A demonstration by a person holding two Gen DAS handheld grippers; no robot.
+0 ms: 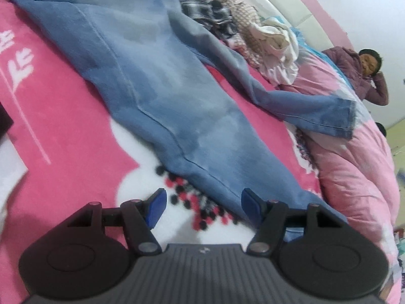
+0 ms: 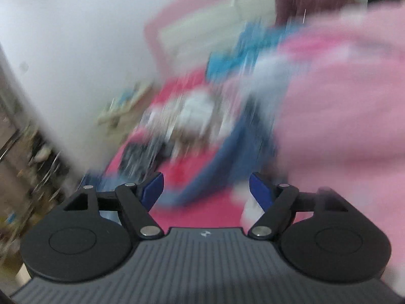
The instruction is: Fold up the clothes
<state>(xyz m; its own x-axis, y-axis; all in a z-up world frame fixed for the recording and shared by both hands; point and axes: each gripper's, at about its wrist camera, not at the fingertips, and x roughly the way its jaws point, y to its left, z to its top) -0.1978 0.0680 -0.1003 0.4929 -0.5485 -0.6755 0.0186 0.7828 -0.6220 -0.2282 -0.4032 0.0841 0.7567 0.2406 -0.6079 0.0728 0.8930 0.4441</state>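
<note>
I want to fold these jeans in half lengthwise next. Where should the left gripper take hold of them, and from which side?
Probably the hem end of the near leg of the jeans, which lies flat just ahead of the open left gripper. Come in low from the near side, one of the fingers slipping under the edge: the leg runs straight away across the pink blanket.

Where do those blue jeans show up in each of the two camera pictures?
Left wrist view: the jeans lie spread diagonally across the middle, from top left to the bottom right.
Right wrist view: heavily blurred; a blue streak at centre is probably the jeans.
Shared landmark: the pink blanket beneath them.
</note>
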